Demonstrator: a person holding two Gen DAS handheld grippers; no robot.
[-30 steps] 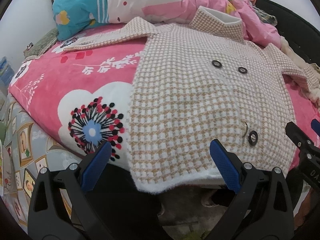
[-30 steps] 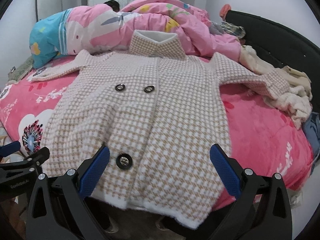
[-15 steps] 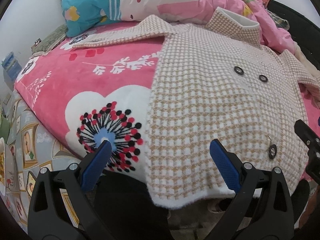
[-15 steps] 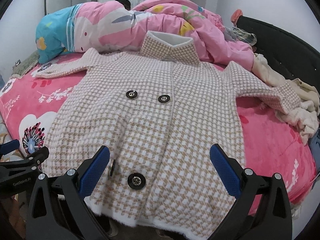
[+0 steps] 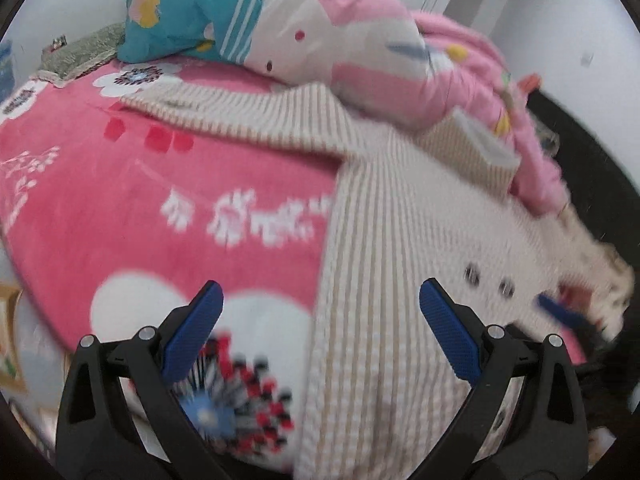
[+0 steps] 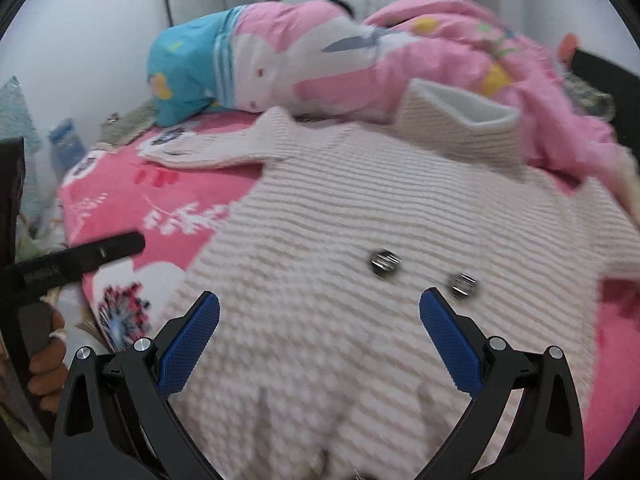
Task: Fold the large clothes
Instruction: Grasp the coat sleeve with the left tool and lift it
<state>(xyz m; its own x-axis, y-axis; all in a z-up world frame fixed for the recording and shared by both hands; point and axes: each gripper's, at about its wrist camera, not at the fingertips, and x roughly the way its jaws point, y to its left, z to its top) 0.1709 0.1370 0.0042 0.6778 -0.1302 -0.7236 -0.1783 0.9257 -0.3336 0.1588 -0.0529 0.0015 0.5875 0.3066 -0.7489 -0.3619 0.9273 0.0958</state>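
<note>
Beige checked coat (image 6: 384,280) spread flat, buttons up, on pink blanket (image 5: 140,208); left sleeve (image 5: 240,114) stretched far left. Left gripper (image 5: 320,332) and right gripper (image 6: 320,332) both spread wide, empty. Step: reaching in. Next: probably pinch sleeve, fold inward.

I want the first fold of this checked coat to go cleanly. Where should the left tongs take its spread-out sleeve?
Probably at the cuff end of the sleeve, coming from the coat's outer side over the pink blanket. The sleeve lies flat, pointing away from the body, with its free end exposed.
</note>
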